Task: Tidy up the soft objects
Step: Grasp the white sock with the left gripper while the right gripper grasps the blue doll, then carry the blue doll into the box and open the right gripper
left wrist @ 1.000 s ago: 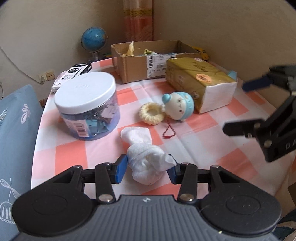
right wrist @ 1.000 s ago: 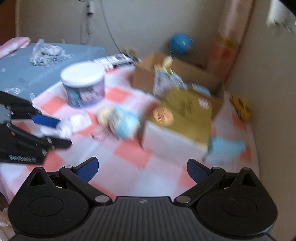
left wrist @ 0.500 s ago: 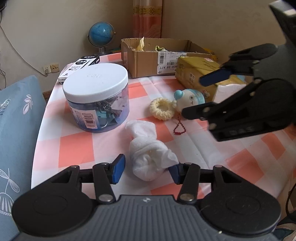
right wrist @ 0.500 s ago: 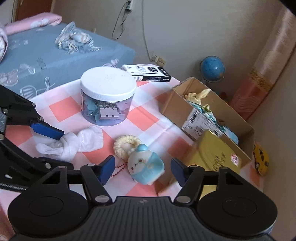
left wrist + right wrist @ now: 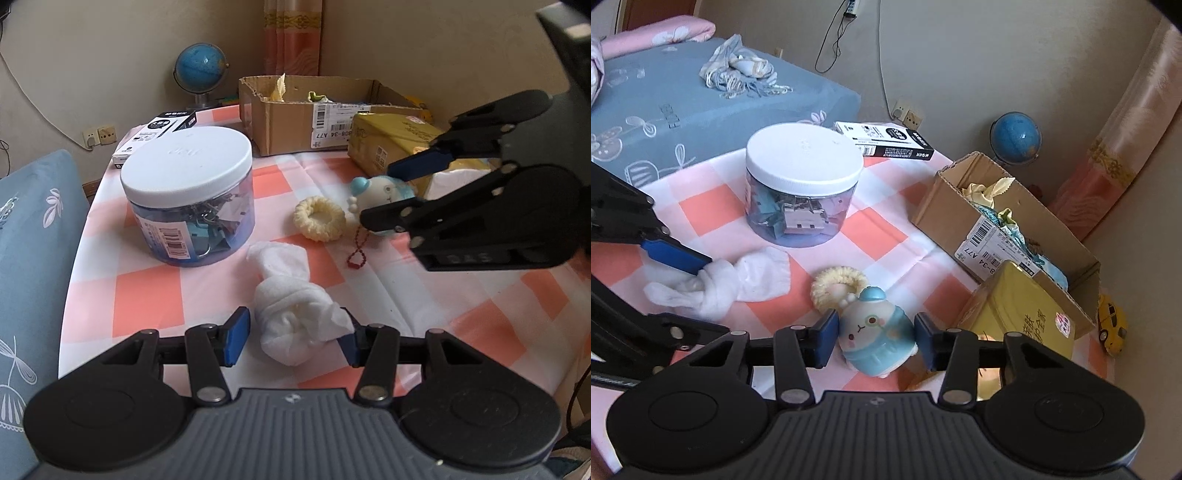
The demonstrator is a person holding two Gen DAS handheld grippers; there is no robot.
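Two soft things are bracketed: my left tongs [image 5: 291,338] sit apart around the knotted white sock [image 5: 295,317] near the table's [image 5: 147,291] front edge, my right tongs [image 5: 873,338] apart around the blue-capped plush [image 5: 875,336]. Cardboard box [image 5: 997,236] label reads "B-34 A77".

Both grippers held low, jaws parted.
The left gripper [image 5: 291,338] sat level with blue pads wide; the right gripper [image 5: 873,338] reached in from its side, fingers spread.

Yellow toy car [image 5: 1112,325] behind cardboard box [image 5: 960,218]
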